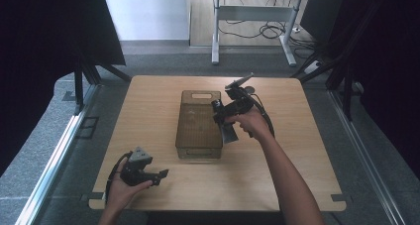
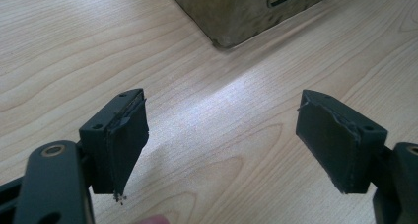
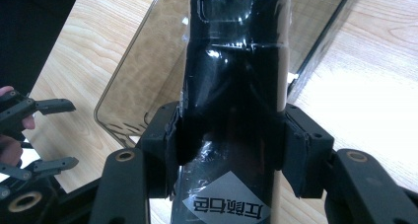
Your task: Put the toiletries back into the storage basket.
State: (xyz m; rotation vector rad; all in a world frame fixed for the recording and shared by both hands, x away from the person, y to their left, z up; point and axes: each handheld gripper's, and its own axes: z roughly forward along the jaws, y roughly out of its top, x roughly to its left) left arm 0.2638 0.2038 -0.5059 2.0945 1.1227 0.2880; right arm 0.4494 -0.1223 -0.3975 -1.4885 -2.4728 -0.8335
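Your left gripper [image 1: 161, 174] rests low near the table's [image 1: 148, 101] front left corner, jaws spread wide with nothing between them; in the left gripper view they frame bare wood, with a corner of the bin [image 2: 246, 9] just ahead.

The bin [image 1: 199, 123], a tinted see-through box with a handle slot in its far wall, sits at the table's middle and looks empty.

Your right gripper [image 1: 219, 115] hangs at the bin's right rim, jaws clenched on a black packet [image 3: 236, 86] wrapped in glossy film, with a grey label [image 3: 227, 204] near your end. The packet points over the bin's open top and is not yet inside.

Risks, as I judge them: the film is slick, so the packet could slide out of the jaws if you tilt it steeply. Let go too near the rim and it may catch the wall and tip out onto the table. A bump against the rim could also shove the light bin sideways.

Count: two grippers, one bin, one packet, one table.
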